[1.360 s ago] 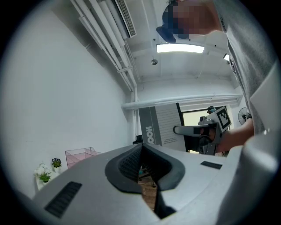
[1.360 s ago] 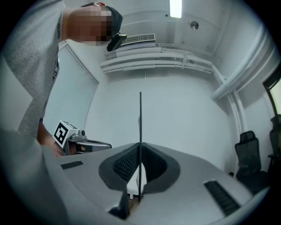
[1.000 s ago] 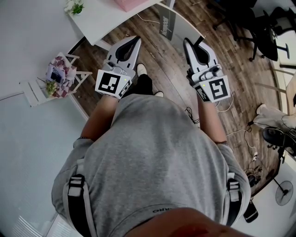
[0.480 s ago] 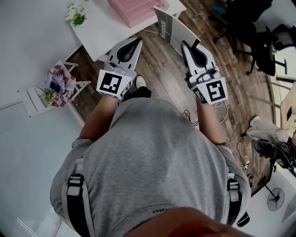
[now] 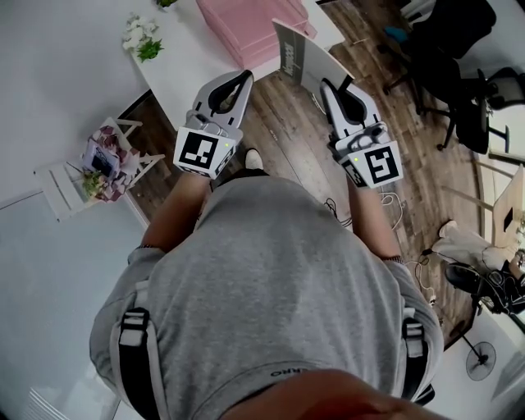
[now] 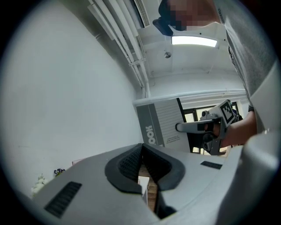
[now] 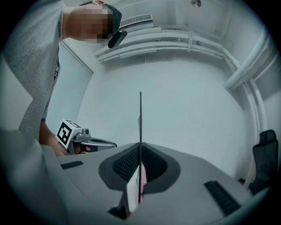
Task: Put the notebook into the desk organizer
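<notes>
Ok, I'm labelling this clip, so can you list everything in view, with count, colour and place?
notebook: one, grey, clamped in the right gripper, near the table
desk organizer: one, pink, on the table
table: one, white, ahead of the person
flowers: one small bunch, white and green, on the table
small rack: one, white, on the floor at left
office chairs: at least two, black, upper right
floor: brown wood
T-shirt: one, grey, on the person
left gripper: one, grey-white, jaws shut, empty
right gripper: one, grey-white, shut on the notebook
</notes>
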Available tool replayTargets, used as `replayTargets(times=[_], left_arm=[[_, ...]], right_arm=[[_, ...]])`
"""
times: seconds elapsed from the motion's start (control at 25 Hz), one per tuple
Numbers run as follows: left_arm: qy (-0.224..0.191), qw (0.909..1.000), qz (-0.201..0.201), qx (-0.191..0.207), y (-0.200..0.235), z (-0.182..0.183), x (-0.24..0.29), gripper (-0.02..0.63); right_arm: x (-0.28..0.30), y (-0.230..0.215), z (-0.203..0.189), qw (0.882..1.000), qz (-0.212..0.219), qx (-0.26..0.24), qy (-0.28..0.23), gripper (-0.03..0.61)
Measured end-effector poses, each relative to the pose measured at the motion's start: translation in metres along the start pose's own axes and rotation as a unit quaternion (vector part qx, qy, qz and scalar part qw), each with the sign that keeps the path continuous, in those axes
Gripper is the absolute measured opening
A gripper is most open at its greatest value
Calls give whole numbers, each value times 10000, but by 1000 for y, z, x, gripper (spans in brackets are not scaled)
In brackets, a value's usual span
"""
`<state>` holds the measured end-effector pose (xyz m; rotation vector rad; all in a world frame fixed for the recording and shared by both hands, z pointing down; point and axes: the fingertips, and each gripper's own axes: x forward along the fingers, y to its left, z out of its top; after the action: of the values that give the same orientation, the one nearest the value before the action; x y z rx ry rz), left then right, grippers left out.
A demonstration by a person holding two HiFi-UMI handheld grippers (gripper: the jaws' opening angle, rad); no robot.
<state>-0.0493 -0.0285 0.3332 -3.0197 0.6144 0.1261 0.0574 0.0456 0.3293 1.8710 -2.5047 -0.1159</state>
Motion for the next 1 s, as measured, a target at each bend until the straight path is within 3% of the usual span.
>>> replayTargets(times=[0.44, 0.64, 1.0], left_arm=[[69, 10000, 13, -69, 58, -16, 44, 20], [135, 9998, 155, -17, 67, -24, 76, 20], [286, 9940, 1059, 48, 87, -18, 150, 20]], right_arm=[[59, -33, -15, 9999, 22, 69, 154, 15], [79, -70, -10, 9997, 61, 247, -49, 15], [125, -155, -23, 9929, 1135, 349, -7, 15]])
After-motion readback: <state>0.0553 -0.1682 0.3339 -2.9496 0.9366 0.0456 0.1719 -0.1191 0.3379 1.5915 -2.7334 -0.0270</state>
